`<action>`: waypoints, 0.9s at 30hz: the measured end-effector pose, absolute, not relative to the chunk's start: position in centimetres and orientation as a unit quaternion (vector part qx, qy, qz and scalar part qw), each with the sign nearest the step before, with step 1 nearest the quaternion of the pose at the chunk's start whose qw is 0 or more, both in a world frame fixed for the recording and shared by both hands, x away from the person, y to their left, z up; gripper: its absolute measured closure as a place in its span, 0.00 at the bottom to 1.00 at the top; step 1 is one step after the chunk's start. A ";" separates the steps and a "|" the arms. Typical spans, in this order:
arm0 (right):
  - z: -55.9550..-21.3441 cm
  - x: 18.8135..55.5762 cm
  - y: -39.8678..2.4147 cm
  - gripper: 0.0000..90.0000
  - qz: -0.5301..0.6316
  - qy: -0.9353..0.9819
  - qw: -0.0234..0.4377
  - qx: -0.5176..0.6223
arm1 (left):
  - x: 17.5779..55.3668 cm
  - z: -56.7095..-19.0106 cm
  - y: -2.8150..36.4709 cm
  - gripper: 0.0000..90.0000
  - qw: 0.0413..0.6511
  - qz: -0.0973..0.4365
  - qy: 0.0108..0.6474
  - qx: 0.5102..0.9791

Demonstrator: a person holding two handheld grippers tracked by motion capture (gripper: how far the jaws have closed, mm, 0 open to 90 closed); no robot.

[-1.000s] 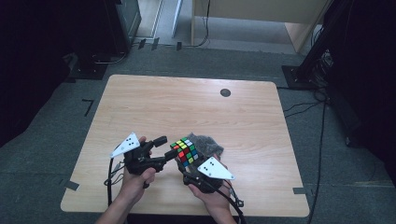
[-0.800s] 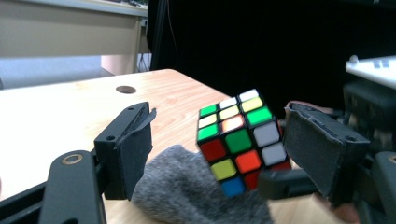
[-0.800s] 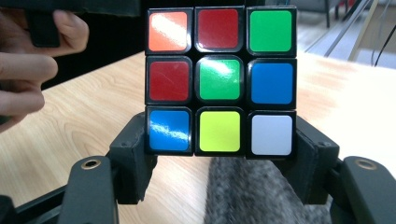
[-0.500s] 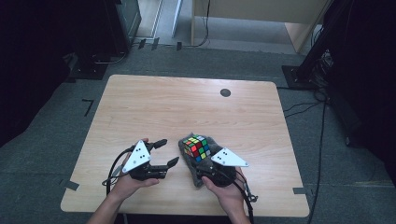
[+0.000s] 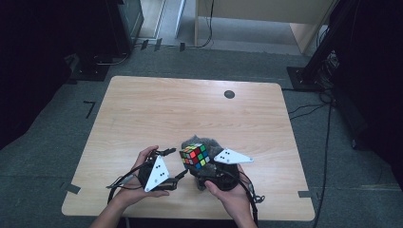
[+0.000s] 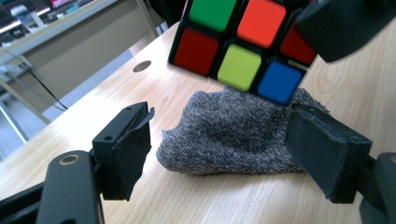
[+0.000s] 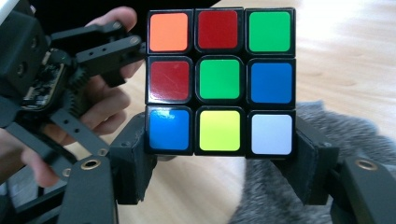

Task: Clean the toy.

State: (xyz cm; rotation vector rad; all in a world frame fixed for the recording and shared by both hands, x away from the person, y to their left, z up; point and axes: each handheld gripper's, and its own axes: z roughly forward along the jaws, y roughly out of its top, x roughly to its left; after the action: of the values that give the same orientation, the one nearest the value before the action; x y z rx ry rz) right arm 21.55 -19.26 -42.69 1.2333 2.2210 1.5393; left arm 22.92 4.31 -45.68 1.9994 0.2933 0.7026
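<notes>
On the left of the high view I have the left gripper (image 5: 177, 164) low over the worktop (image 5: 142, 114), near its front edge, pointing right toward the cube (image 5: 195, 156). Its jaws stand apart with nothing clamped, and they have just been opening. In the left gripper view (image 6: 217, 154) the grey cloth (image 6: 233, 135) lies on the worktop ahead of the gap, not touched by either pad. The cube (image 6: 243, 42) hangs above and beyond the cloth, clear of it.

Centre: the cube is off the worktop, held up just right of the left gripper, over the cloth (image 5: 202, 142). In the right gripper view, the face toward the camera reads orange, red, green across the top row; red, green, blue in the middle; blue, yellow, white along the bottom.

Right: the right gripper (image 7: 219, 154) is clamped on the cube (image 7: 219, 79), its pads pressing the two sides of the bottom layer. In the high view the right gripper (image 5: 199, 166) sits just right of centre at the front of the worktop. Same gripper view shows the left hand (image 7: 100, 107) and its gripper close beside the cube's left side; I cannot tell whether it touches.
</notes>
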 end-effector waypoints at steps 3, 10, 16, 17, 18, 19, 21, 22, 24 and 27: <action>-42.8 21.6 -18.8 0.38 0.509 0.753 0.069 0.412 | 22.6 -45.6 4.1 0.25 0.479 0.297 0.107 0.819; -43.2 21.7 -18.4 0.38 0.500 0.757 0.038 0.419 | 22.0 -46.0 3.5 0.33 0.467 0.313 0.083 0.823; -43.4 22.2 -19.1 0.37 0.522 0.736 0.005 0.432 | 22.0 -45.9 3.5 0.38 0.473 0.311 0.093 0.819; -43.4 22.2 -19.1 0.36 0.529 0.731 0.006 0.431 | 22.0 -45.9 3.5 0.38 0.472 0.310 0.094 0.820; -43.4 22.2 -19.2 0.34 0.533 0.729 0.008 0.430 | 22.1 -45.9 3.5 0.38 0.472 0.308 0.097 0.820; -43.2 22.2 -19.3 0.31 0.538 0.725 0.009 0.430 | 22.1 -45.9 3.6 0.38 0.473 0.306 0.100 0.820; -43.0 22.2 -19.7 0.26 0.548 0.716 0.011 0.432 | 22.4 -45.9 3.9 0.38 0.478 0.298 0.110 0.819; -42.9 22.2 -20.0 0.24 0.555 0.711 0.016 0.433 | 22.5 -45.8 4.0 0.38 0.479 0.294 0.114 0.819; -42.6 22.3 -20.6 0.20 0.568 0.698 0.021 0.436 | 22.9 -45.6 4.4 0.38 0.481 0.281 0.127 0.821; -42.6 22.6 -21.9 0.20 0.596 0.665 0.032 0.450 | 23.8 -45.6 5.2 0.38 0.476 0.270 0.155 0.822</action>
State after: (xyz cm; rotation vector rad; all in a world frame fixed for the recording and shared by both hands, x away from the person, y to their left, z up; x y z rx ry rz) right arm 22.56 -21.91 -42.62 1.3850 2.0468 1.8338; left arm 23.78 5.22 -45.63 2.0101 0.3800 0.6611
